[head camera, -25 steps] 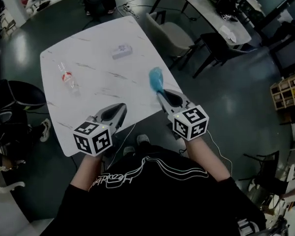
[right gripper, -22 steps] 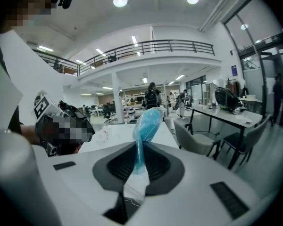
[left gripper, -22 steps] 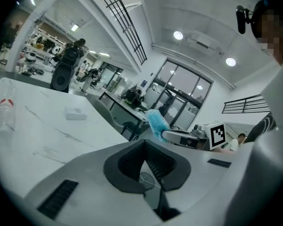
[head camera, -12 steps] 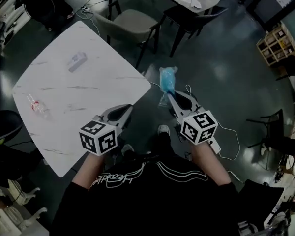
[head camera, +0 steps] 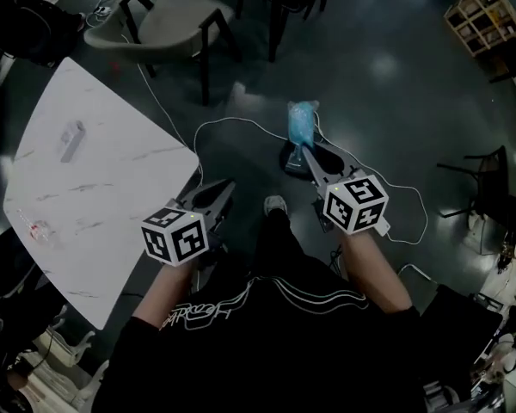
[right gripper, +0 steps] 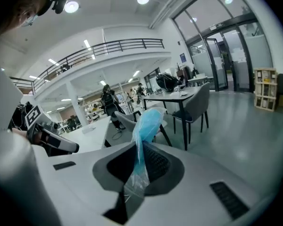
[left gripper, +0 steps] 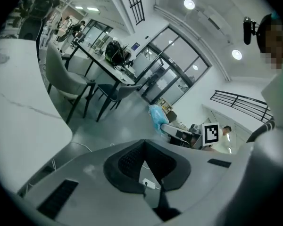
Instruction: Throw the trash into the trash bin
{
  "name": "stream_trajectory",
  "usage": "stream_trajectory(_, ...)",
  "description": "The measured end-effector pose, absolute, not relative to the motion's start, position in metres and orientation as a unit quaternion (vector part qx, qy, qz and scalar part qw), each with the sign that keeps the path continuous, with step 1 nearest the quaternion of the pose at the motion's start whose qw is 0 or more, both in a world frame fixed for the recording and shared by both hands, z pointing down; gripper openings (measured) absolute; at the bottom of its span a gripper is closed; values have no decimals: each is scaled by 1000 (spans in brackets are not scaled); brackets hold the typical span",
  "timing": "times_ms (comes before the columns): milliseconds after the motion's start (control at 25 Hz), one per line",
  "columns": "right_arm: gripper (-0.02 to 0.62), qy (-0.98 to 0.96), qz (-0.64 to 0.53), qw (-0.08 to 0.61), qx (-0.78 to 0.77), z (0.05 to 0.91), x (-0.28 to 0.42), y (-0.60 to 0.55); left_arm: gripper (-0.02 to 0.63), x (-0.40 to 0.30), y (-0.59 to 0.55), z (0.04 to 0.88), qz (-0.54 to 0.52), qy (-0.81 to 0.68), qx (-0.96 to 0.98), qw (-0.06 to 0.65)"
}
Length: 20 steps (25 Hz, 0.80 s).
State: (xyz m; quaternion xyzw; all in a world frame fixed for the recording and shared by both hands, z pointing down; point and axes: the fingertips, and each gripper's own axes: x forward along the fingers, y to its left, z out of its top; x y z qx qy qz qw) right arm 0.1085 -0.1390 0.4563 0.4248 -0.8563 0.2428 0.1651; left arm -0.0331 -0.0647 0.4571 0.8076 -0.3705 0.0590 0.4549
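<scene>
Our left tool point(head camera: 217, 194) is closed tight and empty. Our right tool point(head camera: 310, 151) pinches the blue plastic bag point(head camera: 301, 120), holding it over the floor off the bench's point(head camera: 112, 188) right corner. We judge this to be the carry step. Next we must find the bin, which no view shows. Our shirt's point(head camera: 241, 304) print and the label of the bottle point(head camera: 36, 229) by the bench's left edge are unreadable.

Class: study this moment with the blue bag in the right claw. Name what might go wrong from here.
1. The right claw pinches only the thin clear end of the blue bag; it might slip out.
2. A white cable loops across the floor near the person's shoe; tripping seems possible.
3. No bin shows in any view, so aiming the drop may be hard.
</scene>
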Motion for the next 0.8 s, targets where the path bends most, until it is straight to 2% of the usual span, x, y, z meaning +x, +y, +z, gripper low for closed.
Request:
stream_trajectory(360,58,-812,300,233,443,576,211,-192,5,58,-94,564,131,-322,781,519)
stream_trajectory(800,58,-747,414,332,400,748,258,-181,6,112,-89,679,207,-279,737,580)
